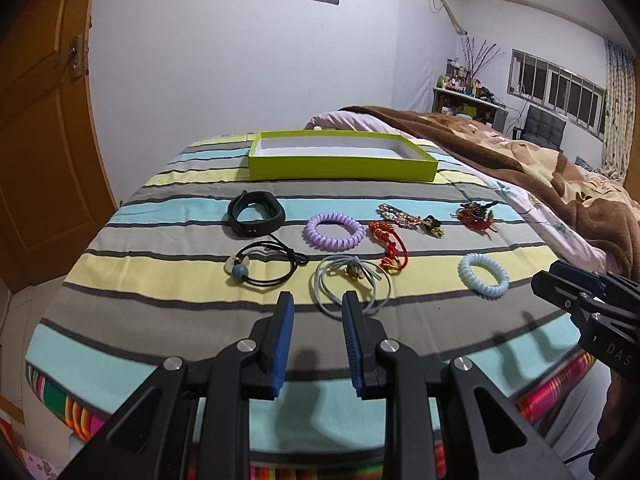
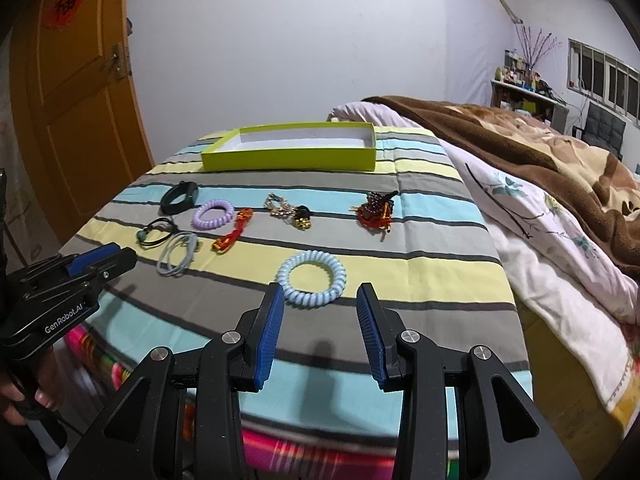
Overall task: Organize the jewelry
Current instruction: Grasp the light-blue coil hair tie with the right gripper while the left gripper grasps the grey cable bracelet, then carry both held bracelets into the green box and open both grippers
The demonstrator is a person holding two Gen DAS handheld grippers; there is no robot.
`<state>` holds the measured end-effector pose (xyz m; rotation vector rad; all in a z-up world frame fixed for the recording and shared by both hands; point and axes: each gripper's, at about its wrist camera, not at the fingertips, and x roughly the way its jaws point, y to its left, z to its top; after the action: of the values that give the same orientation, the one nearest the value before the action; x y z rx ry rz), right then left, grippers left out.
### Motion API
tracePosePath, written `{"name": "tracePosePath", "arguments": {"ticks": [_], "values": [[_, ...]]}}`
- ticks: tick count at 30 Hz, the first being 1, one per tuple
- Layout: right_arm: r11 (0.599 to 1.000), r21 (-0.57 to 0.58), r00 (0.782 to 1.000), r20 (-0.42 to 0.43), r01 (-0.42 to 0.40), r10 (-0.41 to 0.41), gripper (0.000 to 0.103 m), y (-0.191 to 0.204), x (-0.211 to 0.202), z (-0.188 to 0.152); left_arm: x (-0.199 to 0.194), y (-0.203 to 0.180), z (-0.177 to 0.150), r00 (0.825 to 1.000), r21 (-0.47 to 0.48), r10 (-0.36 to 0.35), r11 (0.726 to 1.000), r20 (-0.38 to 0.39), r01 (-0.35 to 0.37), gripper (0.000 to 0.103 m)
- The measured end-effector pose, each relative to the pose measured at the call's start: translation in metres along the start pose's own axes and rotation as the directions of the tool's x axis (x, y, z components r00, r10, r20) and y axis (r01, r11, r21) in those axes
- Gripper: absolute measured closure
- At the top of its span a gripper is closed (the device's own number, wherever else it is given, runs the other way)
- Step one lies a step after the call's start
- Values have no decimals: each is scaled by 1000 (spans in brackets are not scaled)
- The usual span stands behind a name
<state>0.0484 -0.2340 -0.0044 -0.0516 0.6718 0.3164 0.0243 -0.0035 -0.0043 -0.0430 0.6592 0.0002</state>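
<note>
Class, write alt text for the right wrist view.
Open right tongs hover just short of a pale blue coil bracelet on a striped bedspread. More jewelry lies beyond, before an empty green tray.

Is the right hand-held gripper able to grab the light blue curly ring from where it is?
Probably yes. The right hand-held gripper is open, and the light blue curly ring lies flat on the striped cloth just ahead of its fingers, apart from the other pieces, with nothing between them.
</note>
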Motion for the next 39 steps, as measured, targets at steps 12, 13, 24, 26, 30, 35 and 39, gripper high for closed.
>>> {"name": "tracePosePath", "arguments": {"ticks": [12,13,24,26,30,35,39], "values": [[999,9,993,-118,31,-29,64,-8,48,10,40,2,12,996,-27,-7,1000,-92,5,77],[999,8,992,-125,33,-32,64,-9,50,11,42,2,12,995,-26,-5,1000,-98,3,77],[997,-37,987,-145,65,-70,91,-4,58,13,54,-9,16,990,39,25,999,-136,-20,86],[997,-33,987,-145,63,-67,93,-4,58,13,54,-12,16,991,62,34,998,-131,-26,91],[998,-22,988,-141,53,-55,93,-6,53,12,52,-12,16,992,55,9,999,-130,-2,100],[999,-13,991,-125,43,-44,93,-7,45,13,42,-5,17,994,25,-40,999,-106,42,100],[999,-12,993,-109,33,-34,93,-5,39,16,32,-3,20,995,21,-57,998,-78,59,100]]}}
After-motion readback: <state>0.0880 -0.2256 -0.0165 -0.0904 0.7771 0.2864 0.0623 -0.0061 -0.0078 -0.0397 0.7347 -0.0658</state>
